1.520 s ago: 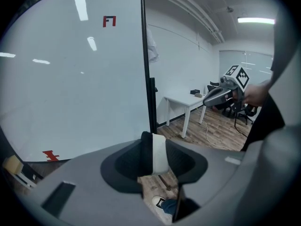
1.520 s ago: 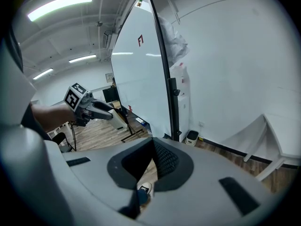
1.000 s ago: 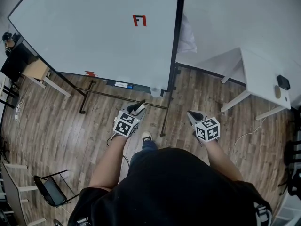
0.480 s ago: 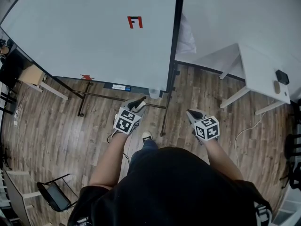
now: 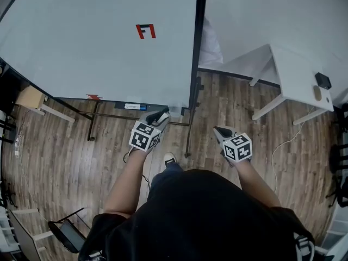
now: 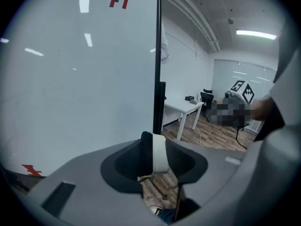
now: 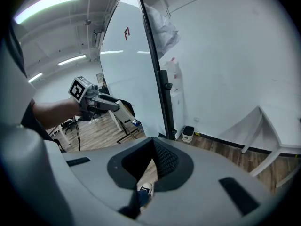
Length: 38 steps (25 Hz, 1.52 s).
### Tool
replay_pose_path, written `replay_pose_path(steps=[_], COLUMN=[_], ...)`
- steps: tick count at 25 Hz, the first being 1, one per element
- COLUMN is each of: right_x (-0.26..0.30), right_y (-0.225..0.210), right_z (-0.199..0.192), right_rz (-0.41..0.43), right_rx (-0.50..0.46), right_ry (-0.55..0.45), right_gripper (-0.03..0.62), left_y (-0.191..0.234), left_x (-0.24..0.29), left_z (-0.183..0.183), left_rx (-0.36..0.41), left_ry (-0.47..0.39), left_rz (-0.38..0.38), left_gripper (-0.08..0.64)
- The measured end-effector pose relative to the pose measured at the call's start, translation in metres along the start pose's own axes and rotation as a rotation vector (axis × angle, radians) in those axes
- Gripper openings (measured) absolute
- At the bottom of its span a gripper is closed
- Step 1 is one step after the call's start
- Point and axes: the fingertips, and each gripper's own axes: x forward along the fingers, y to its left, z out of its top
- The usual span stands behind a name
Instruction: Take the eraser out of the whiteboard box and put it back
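My left gripper (image 5: 161, 115) is shut on the eraser (image 6: 159, 155), a white block with a black felt side that stands upright between the jaws. It hovers just below the lower right corner of the whiteboard (image 5: 98, 42), next to a small clear box (image 5: 175, 111) on the board's frame. From the right gripper view, the eraser (image 7: 124, 112) sticks out of the left gripper (image 7: 101, 102). My right gripper (image 5: 222, 131) hangs over the wooden floor to the right, its jaws together at the tips and holding nothing.
The whiteboard's black side post (image 5: 193, 64) and floor frame (image 5: 136, 115) stand right ahead. A white table (image 5: 296, 78) with small dark items is at the right. A folding chair (image 5: 68, 234) sits at the lower left. My shoe (image 5: 169, 159) is below the grippers.
The left gripper with the eraser has moved forward, closer to the whiteboard's bottom right corner. The right gripper has hardly shifted.
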Motion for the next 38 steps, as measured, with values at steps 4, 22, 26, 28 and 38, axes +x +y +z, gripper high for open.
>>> replay_pose_path(steps=[4, 22, 26, 28, 38], right_x=[0.004, 0.028, 0.036, 0.040, 0.051], right_y=[-0.005, -0.021, -0.021, -0.020, -0.022], right_z=[-0.003, 0.001, 0.003, 0.003, -0.002], right_rz=[-0.014, -0.047, -0.045, -0.043, -0.045], right_rx=[0.017, 0.048, 0.050, 0.049, 0.060], right_ry=[0.004, 0.034, 0.041, 0.047, 0.068], right_gripper=[-0.006, -0.006, -0.006, -0.006, -0.006], left_y=[0.005, 0.020, 0.021, 0.022, 0.023], left_x=[0.010, 0.058, 0.066, 0.070, 0.087], left_z=[0.009, 0.029, 0.029, 0.028, 0.017], left_rx=[0.014, 0.064, 0.056, 0.053, 0.040], left_ry=[-0.007, 0.002, 0.001, 0.004, 0.022], left_rz=[-0.017, -0.104, -0.124, -0.132, -0.160], left_gripper=[0.161, 0.161, 0.161, 0.161, 0.161])
